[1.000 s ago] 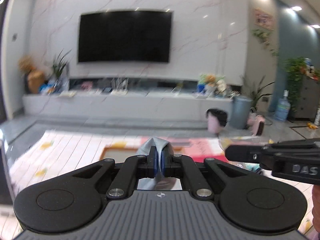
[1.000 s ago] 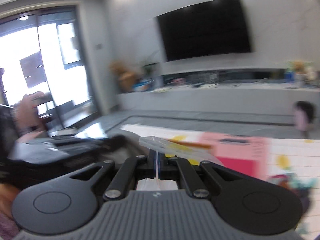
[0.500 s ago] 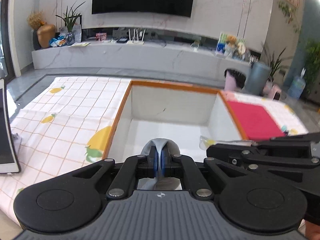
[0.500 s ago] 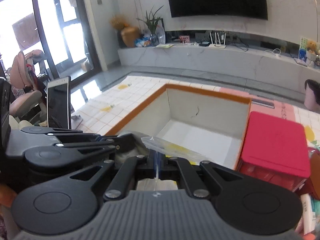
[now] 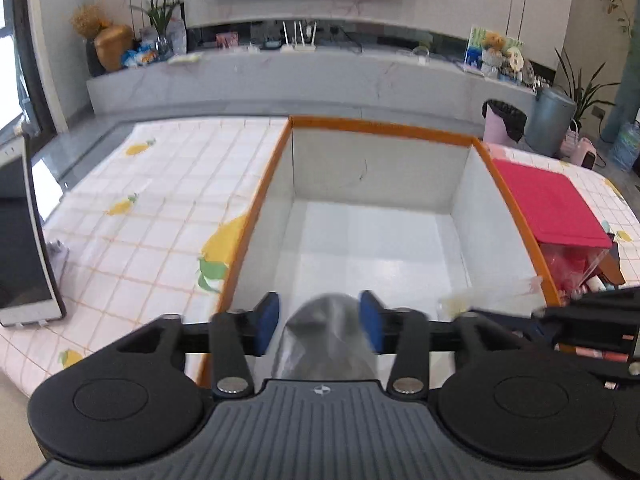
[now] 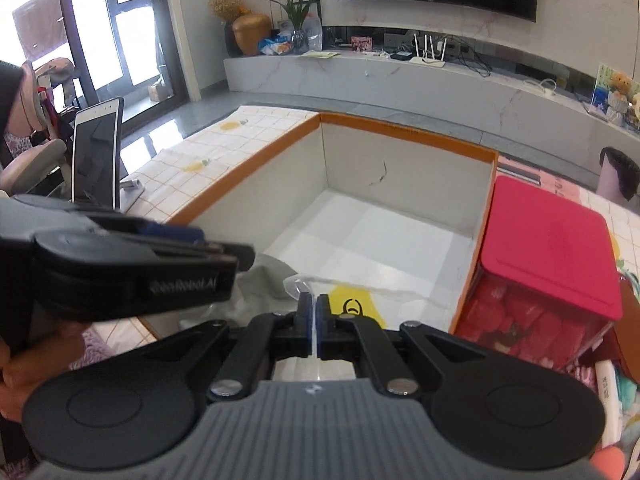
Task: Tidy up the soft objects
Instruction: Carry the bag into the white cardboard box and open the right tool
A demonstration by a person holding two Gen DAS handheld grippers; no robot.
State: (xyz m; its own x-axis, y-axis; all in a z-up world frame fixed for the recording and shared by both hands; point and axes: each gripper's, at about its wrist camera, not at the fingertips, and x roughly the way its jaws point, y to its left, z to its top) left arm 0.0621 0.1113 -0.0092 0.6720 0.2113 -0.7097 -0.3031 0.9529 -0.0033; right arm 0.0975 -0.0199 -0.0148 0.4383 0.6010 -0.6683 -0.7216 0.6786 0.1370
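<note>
An orange-rimmed box (image 5: 384,127) with white inner walls stands open on the table; it also shows in the right wrist view (image 6: 400,130). My left gripper (image 5: 319,318) is open over the box's near edge, and a grey soft item in clear plastic (image 5: 326,332) sits loose between its blue pads (image 5: 267,318). My right gripper (image 6: 313,312) is shut on the clear plastic bag (image 6: 360,292), which holds a yellow piece and the grey fabric (image 6: 264,280). The left gripper (image 6: 132,264) is close on its left.
A red-lidded clear container (image 6: 552,248) stands right of the box, seen too in the left wrist view (image 5: 548,204). A tablet on a stand (image 6: 98,152) is at the left. A fruit-patterned tablecloth (image 5: 140,216) covers the table.
My left gripper has opened and let go of the grey item. Both grippers have tilted down and come closer over the box. The right gripper stays shut on the bag.
</note>
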